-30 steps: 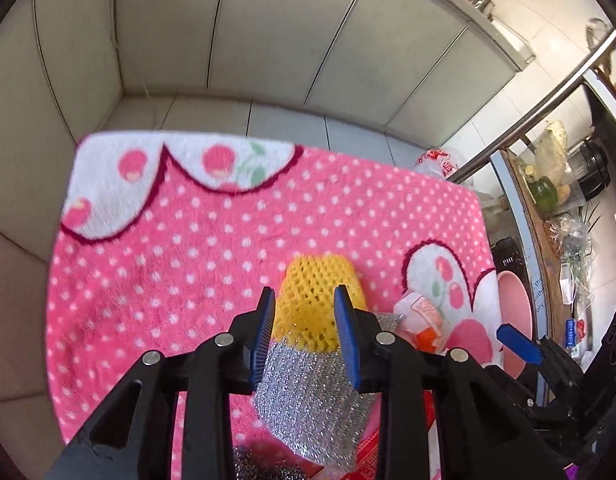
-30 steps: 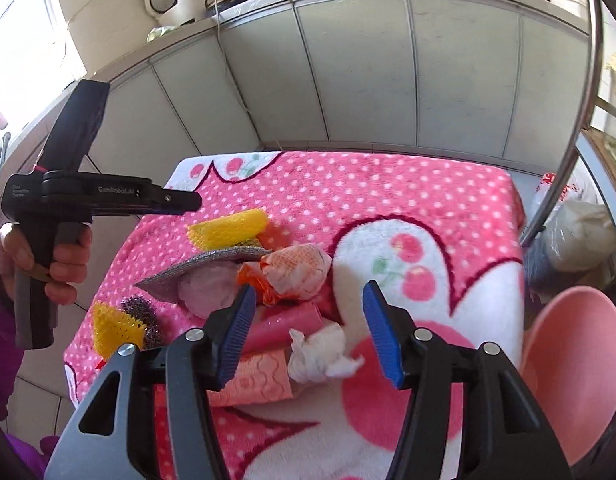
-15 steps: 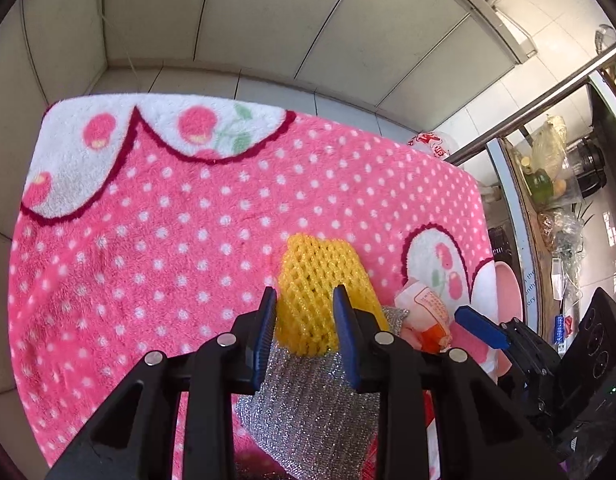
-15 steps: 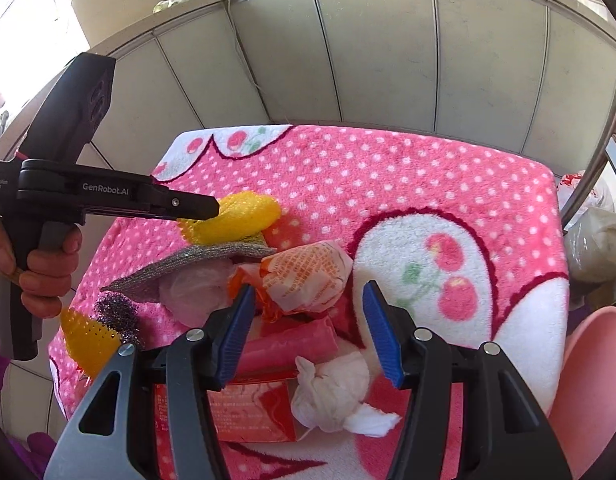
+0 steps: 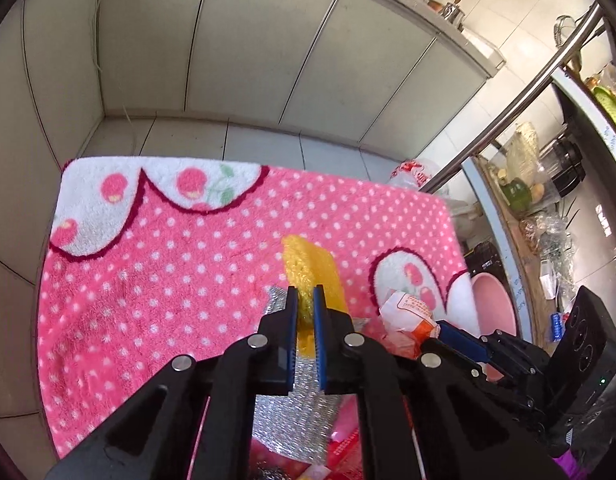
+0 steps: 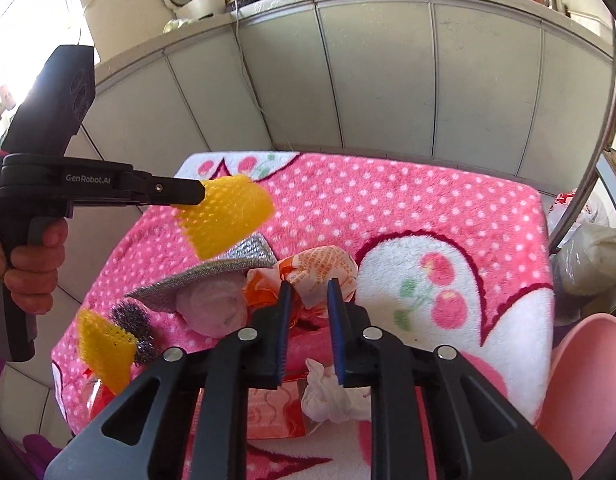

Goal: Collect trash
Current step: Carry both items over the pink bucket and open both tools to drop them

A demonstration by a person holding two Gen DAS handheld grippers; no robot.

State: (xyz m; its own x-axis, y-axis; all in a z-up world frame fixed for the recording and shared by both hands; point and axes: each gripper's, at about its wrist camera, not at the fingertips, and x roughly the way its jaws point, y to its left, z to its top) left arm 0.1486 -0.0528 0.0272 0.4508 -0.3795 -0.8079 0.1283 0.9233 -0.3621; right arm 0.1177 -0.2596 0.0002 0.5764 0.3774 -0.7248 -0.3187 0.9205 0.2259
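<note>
My left gripper (image 5: 306, 300) is shut on a yellow foam net (image 5: 313, 270) and holds it lifted above the pink dotted mat (image 5: 180, 264); the net also shows in the right wrist view (image 6: 224, 216). My right gripper (image 6: 309, 290) has its jaws narrowed around the edge of a white-and-orange crumpled wrapper (image 6: 323, 266); the pinch itself is not clear. A silver glitter sheet (image 6: 212, 276), a pink wad (image 6: 212, 306), a white tissue (image 6: 331, 396), a red packet (image 6: 272, 408), a second yellow net (image 6: 104, 346) and a steel scourer (image 6: 134, 326) lie on the mat.
A pink basin (image 6: 583, 384) stands at the mat's right edge. A steel rail (image 5: 507, 108) runs diagonally on the right, with plastic bags (image 6: 591, 252) behind it. Tiled walls (image 5: 236, 52) enclose the far side and left.
My left gripper closed on the yellow net and lifted it off the silver sheet. My right gripper moved forward to the crumpled wrapper and narrowed its jaws around it.
</note>
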